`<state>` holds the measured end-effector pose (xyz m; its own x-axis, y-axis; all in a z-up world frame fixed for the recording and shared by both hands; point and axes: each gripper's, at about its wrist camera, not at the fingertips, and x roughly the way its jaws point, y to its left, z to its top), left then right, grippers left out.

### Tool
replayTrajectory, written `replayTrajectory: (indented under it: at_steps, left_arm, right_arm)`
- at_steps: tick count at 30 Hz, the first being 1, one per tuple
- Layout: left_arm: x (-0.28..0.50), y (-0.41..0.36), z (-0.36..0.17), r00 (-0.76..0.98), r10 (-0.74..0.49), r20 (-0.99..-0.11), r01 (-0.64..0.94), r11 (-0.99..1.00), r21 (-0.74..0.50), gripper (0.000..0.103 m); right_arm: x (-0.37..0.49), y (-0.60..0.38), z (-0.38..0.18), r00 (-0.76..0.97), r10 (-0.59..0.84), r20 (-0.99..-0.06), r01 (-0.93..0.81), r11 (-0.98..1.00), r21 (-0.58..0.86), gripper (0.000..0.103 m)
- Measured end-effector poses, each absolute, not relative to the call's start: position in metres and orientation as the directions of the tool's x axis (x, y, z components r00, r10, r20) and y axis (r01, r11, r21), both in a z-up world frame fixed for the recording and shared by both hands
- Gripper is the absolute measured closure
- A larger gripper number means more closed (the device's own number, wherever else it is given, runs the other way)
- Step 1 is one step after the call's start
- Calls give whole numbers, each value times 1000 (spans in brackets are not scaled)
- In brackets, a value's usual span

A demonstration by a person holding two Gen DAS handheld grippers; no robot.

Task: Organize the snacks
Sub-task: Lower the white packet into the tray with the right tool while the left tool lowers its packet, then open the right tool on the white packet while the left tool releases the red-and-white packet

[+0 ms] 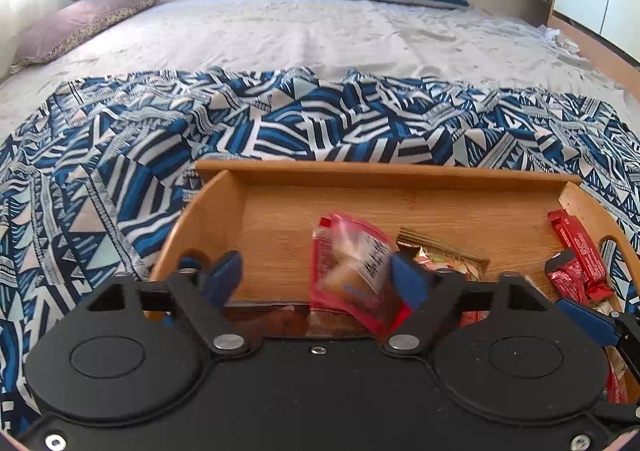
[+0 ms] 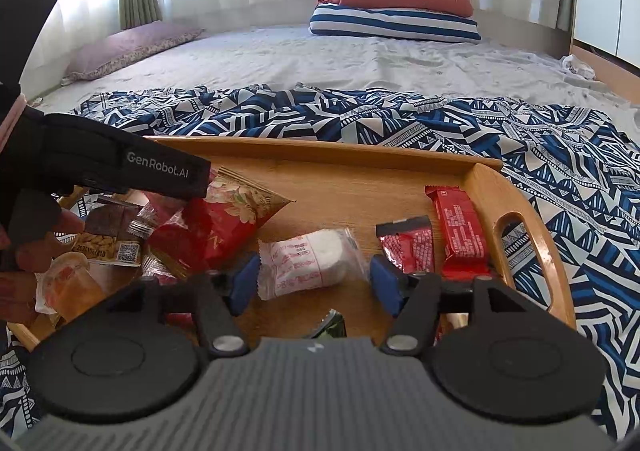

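A wooden tray (image 2: 484, 179) sits on a blue patterned cloth (image 2: 560, 155) spread over the bed (image 2: 320, 55). The left gripper (image 1: 316, 277) hangs over the tray with its fingers (image 1: 226, 275) apart; a red packet (image 1: 352, 267) shows blurred between them, close against the right-hand finger, and I cannot tell whether it is touched. Behind it lies a gold-edged bag (image 1: 444, 255).

The right gripper (image 2: 316, 283) hovers low over the tray's near edge, fingers (image 2: 384, 283) spread wide with a white packet (image 2: 308, 263) lying flat on the tray floor between them, touching neither. Two red bars (image 2: 456, 227) lie by the tray's right wall near its handle slot, a shorter red wrapper (image 2: 408, 243) just beside them. A pile of mixed snacks fills the tray's left end: a flowered red bag (image 2: 228, 219), a nut packet (image 2: 108, 239) and a jelly cup (image 2: 72, 283). Folded bedding (image 2: 396, 7) is stacked at the far end of the bed.
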<state>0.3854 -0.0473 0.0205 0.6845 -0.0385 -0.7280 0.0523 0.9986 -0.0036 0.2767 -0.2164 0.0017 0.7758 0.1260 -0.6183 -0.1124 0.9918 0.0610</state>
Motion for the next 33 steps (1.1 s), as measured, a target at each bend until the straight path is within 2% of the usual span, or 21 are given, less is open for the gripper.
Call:
replayTrajectory:
  at_steps: [17, 33]
  left_arm:
    - [337, -31, 60, 721, -55, -691, 62, 998, -14, 15]
    - [248, -26, 96, 748, -85, -659, 115, 993, 2, 13]
  right_arm:
    - [240, -205, 44, 825, 105, -555, -134, 991, -12, 15]
    - [174, -218, 78, 849, 98, -519, -118, 993, -6, 12]
